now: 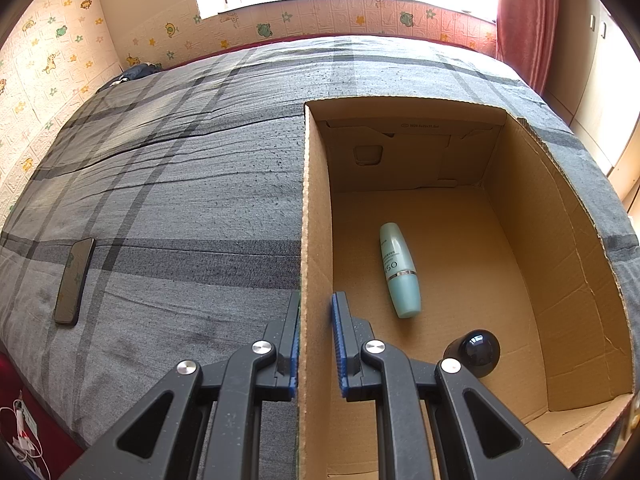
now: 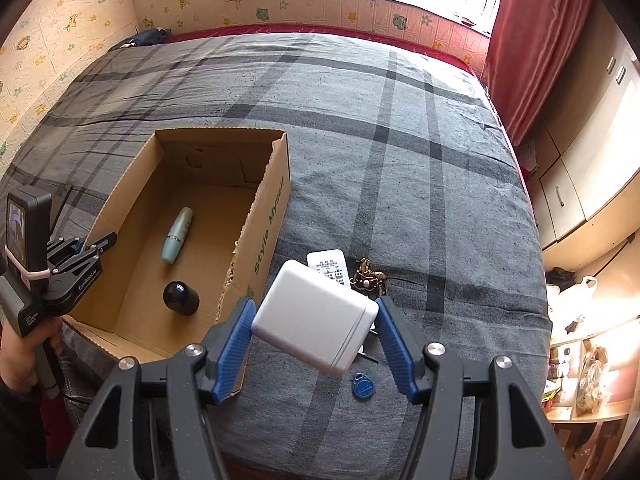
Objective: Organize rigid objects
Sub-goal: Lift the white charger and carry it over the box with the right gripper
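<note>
right tongs [image 2: 314, 332] clamp white charger [image 2: 316, 316], raised over bed [image 2: 400, 160] | cardboard box [image 2: 276, 200] lies just left, long axis running away | left tongs [image 1: 316, 344] pinch box wall, steadying | right hand nearer

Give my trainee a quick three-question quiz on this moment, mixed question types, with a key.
1. True or false: the left gripper is clamped on the near left wall of the cardboard box.
2. What does the right gripper hold?
A. the teal bottle
B. the white charger block
C. the remote control
3. Name the two things already lying inside the box.

Key:
1. True; its blue pads sit on either side of the wall.
2. B; the white charger block is between the pads, lifted above the bed.
3. The teal bottle and the black round-capped bottle.
</note>
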Available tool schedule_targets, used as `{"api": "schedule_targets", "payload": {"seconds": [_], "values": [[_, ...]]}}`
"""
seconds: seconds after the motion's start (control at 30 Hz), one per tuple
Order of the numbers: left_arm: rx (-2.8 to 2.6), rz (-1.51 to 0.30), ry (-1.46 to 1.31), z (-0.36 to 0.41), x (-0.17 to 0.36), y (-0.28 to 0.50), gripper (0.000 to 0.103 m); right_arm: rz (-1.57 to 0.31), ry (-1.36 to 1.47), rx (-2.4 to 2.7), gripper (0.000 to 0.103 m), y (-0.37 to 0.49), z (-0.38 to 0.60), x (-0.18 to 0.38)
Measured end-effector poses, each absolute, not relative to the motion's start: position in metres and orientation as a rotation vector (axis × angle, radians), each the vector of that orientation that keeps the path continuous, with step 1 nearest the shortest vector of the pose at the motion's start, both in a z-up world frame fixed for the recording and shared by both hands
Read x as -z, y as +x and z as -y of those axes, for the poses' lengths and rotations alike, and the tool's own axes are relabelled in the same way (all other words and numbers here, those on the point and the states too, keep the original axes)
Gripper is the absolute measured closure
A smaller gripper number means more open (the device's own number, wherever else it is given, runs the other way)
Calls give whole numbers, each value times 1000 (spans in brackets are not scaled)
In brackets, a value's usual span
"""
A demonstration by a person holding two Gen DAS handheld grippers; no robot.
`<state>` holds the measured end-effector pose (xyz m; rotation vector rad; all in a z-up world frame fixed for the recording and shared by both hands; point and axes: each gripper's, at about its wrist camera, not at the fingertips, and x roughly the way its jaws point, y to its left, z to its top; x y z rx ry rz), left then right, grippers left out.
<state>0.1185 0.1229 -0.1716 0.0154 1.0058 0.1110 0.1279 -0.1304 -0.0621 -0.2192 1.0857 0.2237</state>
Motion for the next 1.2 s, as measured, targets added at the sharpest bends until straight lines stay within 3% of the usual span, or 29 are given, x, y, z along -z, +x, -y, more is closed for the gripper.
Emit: {"api": "schedule_targets", "payload": {"seconds": [0.67, 1.2], "values": [[-110, -1006, 12, -122, 171, 119, 89, -1047, -250, -372, 38, 158, 51, 59], [-106, -1007, 10, -124, 171, 120, 89, -1161, -242, -399, 38, 200, -6, 116]]}}
